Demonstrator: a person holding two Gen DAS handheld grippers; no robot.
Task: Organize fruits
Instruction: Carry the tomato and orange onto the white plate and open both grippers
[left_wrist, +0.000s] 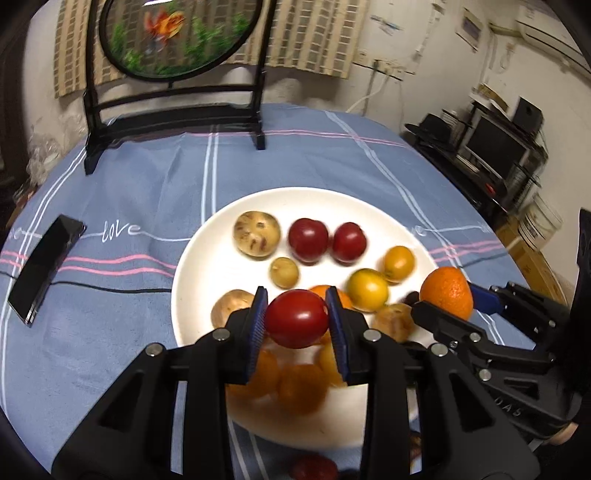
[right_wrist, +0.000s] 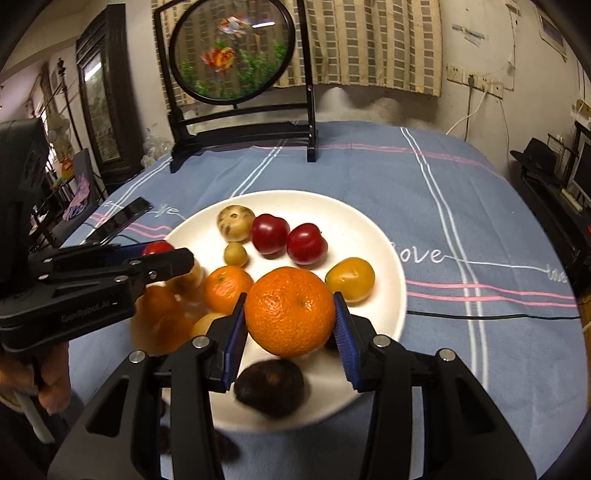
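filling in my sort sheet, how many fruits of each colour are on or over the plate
red fruit: 3
tan speckled fruit: 4
yellow fruit: 2
orange fruit: 2 sharp
dark brown fruit: 1
total: 12, plus blurred orange ones under the left gripper that can't be counted

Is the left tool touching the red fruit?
Touching. In the left wrist view the left tool has both blue pads pressed against the red fruit, held above the plate.
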